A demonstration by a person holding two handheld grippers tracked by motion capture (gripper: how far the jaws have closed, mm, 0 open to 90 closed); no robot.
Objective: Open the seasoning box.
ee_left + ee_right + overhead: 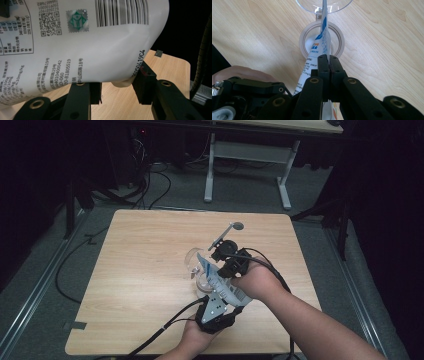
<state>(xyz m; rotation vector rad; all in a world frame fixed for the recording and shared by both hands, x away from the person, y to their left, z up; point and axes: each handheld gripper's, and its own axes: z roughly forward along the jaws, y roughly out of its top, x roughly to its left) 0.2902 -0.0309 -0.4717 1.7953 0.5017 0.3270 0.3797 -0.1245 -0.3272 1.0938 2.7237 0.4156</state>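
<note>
Here, one pouch (322, 42), two claws gripping it, apparently one glass (192, 262).

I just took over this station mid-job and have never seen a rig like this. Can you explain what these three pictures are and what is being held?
No robot here: a person holds a hand-held clamp tool in each hand. The high view looks down on a wooden table. There the left gripper and right gripper both hold a white printed pouch over a clear glass.

The other two pictures come from cameras riding on the grippers. In the left gripper view, the black jaws sit at the pouch's lower edge; whether they pinch it is unclear. In the right gripper view, the jaws are shut on the pouch's thin edge, above the glass's round base.

Also on the table: a small grey disc on a stick.
</note>
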